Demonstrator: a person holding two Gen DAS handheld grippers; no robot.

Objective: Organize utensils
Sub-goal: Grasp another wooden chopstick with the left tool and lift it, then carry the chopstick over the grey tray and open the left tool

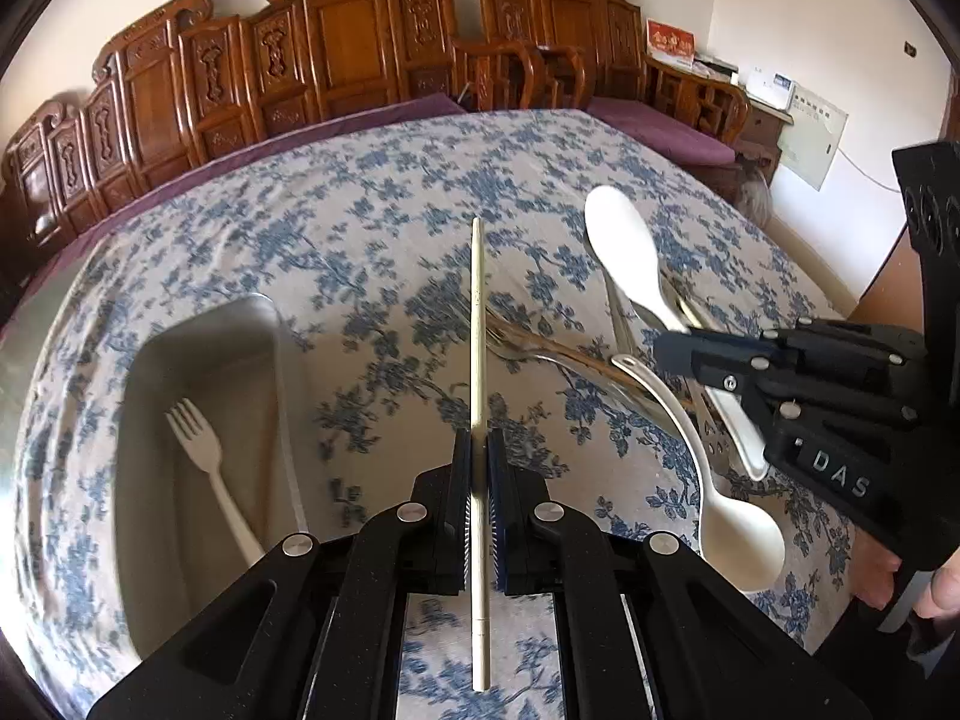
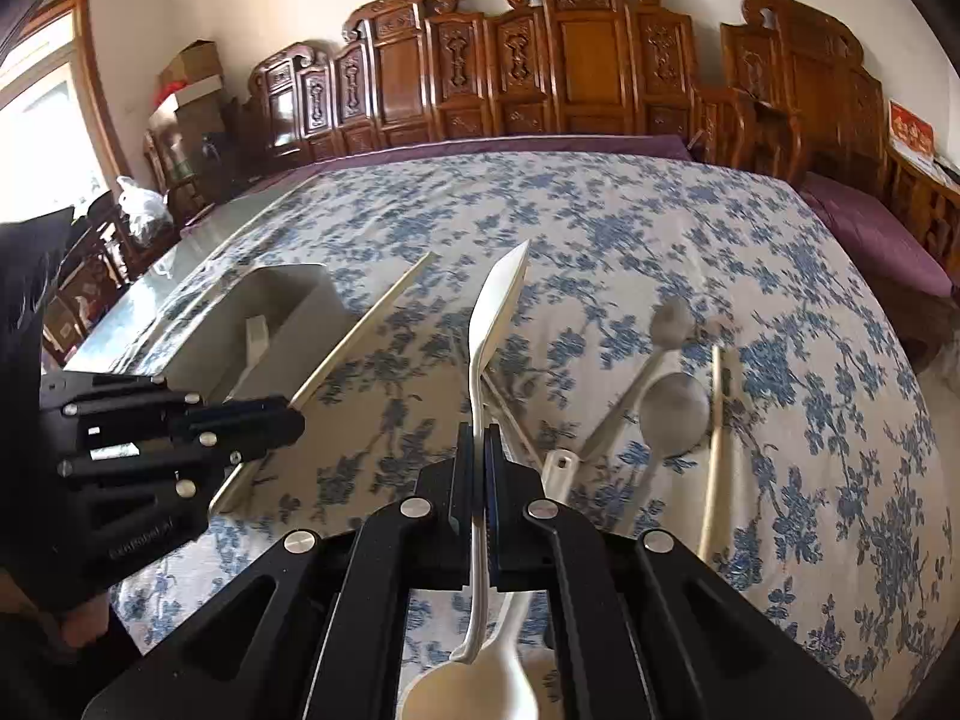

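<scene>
Left wrist – chopstick pinched, tray rim beside

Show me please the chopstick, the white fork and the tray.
chopstick [image 1: 478,324], left wrist view, middle of its shaft.
white fork [image 1: 201,441], left wrist view, its neck under the tines.
tray [image 1: 267,324], left wrist view, its far right rim.

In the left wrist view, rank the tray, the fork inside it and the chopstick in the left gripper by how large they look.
1. Tray: clearly the largest.
2. Chopstick: longest thin item, but held close to the camera, which inflates it.
3. Fork: smallest; it fits well inside the tray.
</scene>
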